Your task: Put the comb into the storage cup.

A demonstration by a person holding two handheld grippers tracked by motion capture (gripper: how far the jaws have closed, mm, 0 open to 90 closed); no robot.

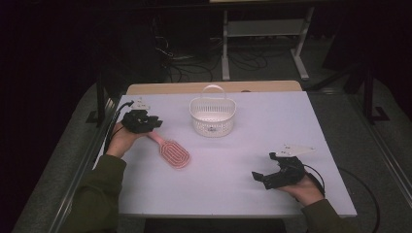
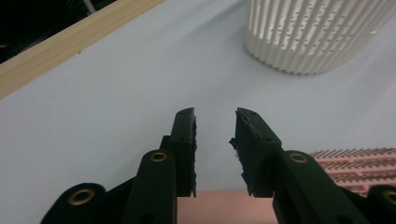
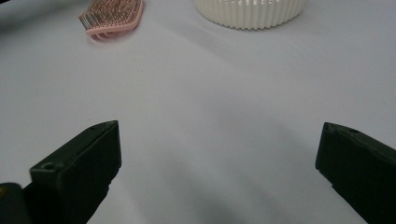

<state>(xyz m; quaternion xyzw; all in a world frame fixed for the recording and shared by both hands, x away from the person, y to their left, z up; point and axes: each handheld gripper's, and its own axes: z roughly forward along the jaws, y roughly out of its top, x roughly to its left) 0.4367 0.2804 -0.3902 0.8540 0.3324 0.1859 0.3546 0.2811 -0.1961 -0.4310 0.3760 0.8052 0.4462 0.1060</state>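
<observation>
**Pink brush gripped at the handle, basket still empty**

Pink plastic is what your left gripper has between its jaws: the handle of the hairbrush, which lies flat on the white table with its bristled head pointing toward you and to the right. In the left gripper view the jaws stand close together with the pink handle low between them; whether the pads are pressing on it I cannot tell, so treat the grip as unconfirmed. The white slatted basket stands upright near the far edge, well apart from the brush, and nothing shows inside it. Your right gripper rests near the front right of the table, jaws wide apart and holding nothing. Judging from this, you are at the start: the brush is reached and being taken, but it is not yet lifted. Carrying it to the basket and setting it in would be what is left.
</observation>
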